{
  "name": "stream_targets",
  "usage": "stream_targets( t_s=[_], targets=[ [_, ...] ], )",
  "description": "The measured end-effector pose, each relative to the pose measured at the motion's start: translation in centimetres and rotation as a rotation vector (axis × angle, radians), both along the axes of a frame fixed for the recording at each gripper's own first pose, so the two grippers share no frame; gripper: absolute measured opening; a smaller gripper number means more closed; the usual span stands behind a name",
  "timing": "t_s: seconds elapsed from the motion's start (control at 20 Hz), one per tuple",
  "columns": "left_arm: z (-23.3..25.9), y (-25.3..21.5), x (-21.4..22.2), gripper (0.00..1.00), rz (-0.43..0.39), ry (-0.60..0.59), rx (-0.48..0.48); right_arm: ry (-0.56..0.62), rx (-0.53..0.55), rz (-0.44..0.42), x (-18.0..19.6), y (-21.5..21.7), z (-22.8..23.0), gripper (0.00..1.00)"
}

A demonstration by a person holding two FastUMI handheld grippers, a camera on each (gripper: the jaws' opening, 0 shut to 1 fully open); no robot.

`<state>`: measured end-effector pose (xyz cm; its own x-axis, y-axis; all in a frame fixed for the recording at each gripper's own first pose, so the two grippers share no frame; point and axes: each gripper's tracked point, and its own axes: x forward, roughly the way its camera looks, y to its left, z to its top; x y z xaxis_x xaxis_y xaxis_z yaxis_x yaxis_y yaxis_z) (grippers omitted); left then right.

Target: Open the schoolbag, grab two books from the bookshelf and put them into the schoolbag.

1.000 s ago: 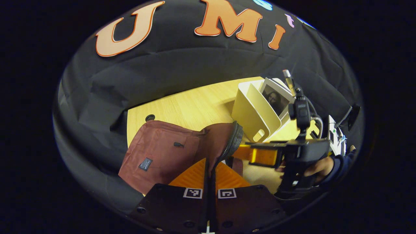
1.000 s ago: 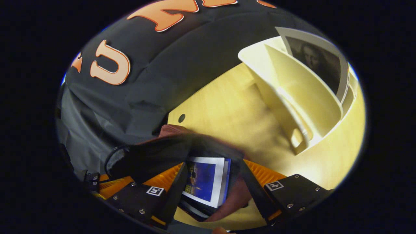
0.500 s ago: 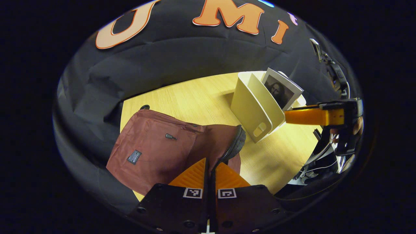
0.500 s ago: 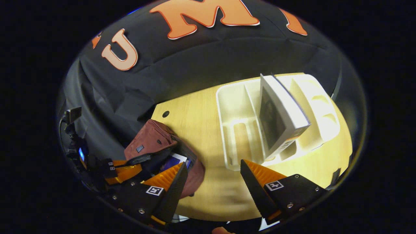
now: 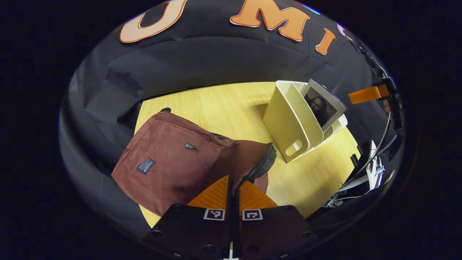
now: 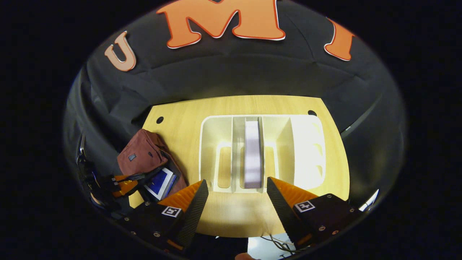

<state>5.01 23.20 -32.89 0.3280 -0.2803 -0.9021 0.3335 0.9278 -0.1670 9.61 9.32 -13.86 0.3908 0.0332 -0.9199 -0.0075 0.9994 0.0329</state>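
Left gripper [image 5: 234, 187]: jaws pinched together on the dark zip edge of the maroon fabric schoolbag [image 5: 169, 159], holding the mouth up & open. Bag lies on the pale wood counter [image 5: 223, 104], label patch facing up. Right gripper view shows a blue-covered book [image 6: 160, 182] already inside the bag mouth, so 1 of 2 looks done.

Right gripper [image 6: 234, 196]: jaws spread wide, nothing between them, hovering above the counter's near edge, aimed straight at the cream plastic bookshelf w/ upright dividers [image 6: 299, 144]. Second book, grey-white w/ a dark portrait cover [image 5: 323, 106], stands in the middle slot; from the right gripper it shows edge-on, roughly centred between the jaws.

Step in hand, as I judge it: fetch book no. 2. To do it well: go straight in, keep the jaws parallel to the covers so one lands each side w/o catching the dividers, close on the top part of the book, lift clear of the slot before swinging toward the bag. Book leans in its slot, so match that tilt. Left should keep the bag mouth lifted or the opening will likely sag shut.

Pose: right gripper is high, angled down at the shelf. Left is low, close over the bag, pointing across it toward the booth wall.
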Motion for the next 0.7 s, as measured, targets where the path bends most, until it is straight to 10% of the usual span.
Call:
stream_targets(
  t_s=[0.35, 0.7],
  targets=[
    [-0.9, 0.0, 0.4, 0.03, 0.051, 0.043, 0.033, 0.162, -0.016, 0.032, 5.0, -1.9, -6.1, 0.97],
    [-1.0, -0.1, 0.7, 0.04, 0.074, 0.072, 0.065, 0.27, -0.025, 0.067, 6.0, -1.1, -9.9, 0.57]
  ],
)
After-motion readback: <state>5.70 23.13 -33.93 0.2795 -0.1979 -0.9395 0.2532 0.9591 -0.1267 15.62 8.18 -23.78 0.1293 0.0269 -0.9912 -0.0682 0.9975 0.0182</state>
